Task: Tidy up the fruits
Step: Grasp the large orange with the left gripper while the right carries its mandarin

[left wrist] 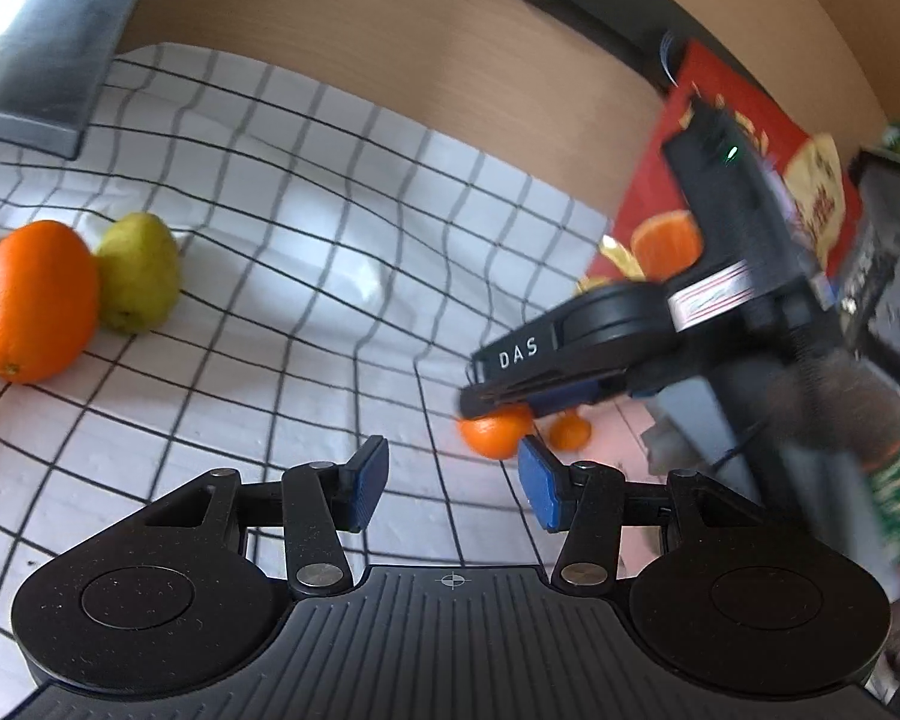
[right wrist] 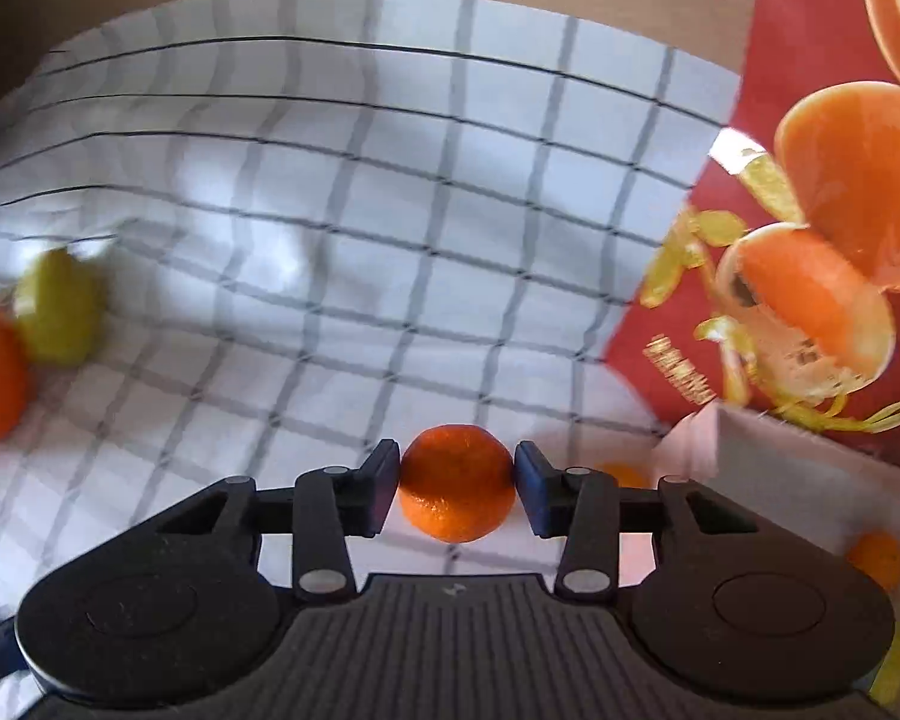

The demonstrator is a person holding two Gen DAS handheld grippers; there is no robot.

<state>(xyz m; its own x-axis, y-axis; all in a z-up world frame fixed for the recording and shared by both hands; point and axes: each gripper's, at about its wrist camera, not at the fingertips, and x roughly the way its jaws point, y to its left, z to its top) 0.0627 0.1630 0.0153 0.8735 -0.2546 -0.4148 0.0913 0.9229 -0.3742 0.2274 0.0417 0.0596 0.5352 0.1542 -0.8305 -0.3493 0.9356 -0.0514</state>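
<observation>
Right wrist view: right tool (right wrist: 457, 485) clamped on a small mandarin (right wrist: 457, 483), round, dimpled peel, just above the checked cloth (right wrist: 390, 210) on the table. Risk: smooth round fruit may squirt from the flat blue pads. Left tool (left wrist: 453, 483) stands apart, empty. Large orange (left wrist: 36, 300) touches a matte green pear (left wrist: 138, 279).

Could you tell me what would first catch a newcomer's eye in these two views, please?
In the right wrist view, a small mandarin sits squarely between the right gripper's blue pads, above the white checked cloth. At the cloth's far left, a large orange and a green pear lie touching. A red box printed with peeled oranges stands along the right edge.
</observation>
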